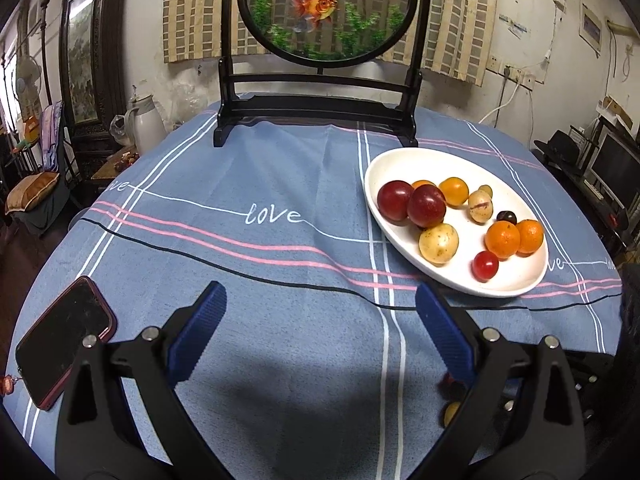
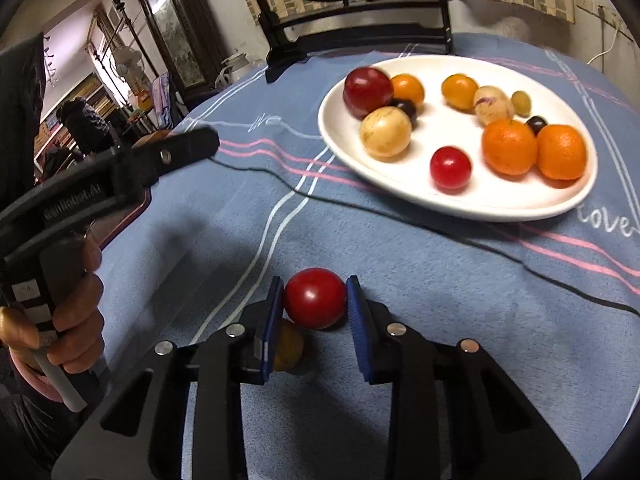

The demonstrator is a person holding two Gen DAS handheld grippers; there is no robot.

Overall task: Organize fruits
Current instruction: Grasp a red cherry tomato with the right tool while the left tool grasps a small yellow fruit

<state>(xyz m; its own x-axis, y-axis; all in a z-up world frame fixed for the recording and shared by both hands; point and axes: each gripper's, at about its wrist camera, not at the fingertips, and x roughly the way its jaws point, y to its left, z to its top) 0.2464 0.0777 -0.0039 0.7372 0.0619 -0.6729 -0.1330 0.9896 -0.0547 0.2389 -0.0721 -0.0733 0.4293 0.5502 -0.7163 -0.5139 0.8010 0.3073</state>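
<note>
Between the blue pads of the right gripper (image 2: pixel 314 300) sits a red tomato (image 2: pixel 315 298), resting on the blue tablecloth (image 2: pixel 440 300); the jaws pinch it, one pad against each flank. Just behind the left-hand pad, partly hidden, lies a yellowish fruit (image 2: pixel 288 346) (its kind cannot be told). Ahead of the jaws and to their right stands the white oval plate (image 2: pixel 460 206), already holding dark red plums (image 2: pixel 367 91), two oranges (image 2: pixel 510 146), a pale speckled fruit (image 2: pixel 385 132), a second small red tomato (image 2: pixel 450 167) and several smaller pieces. The left gripper (image 1: pixel 320 320) hovers over bare cloth with jaws spread wide and nothing between them; a phone (image 1: pixel 64 336) lies to the left of its left jaw, and the plate lies ahead and to the right.

Step in hand, as judged: the grasp of a stray fruit, with the lift not yet made. Most of the sorting appears done, two pieces remaining off the plate. The next move calls for a straight lift clear of the yellowish neighbour, a carry forward and right over the rim, and a release into an open patch of the plate, gently, since round fruit may roll and soft skin bruises under a hard pinch.
</note>
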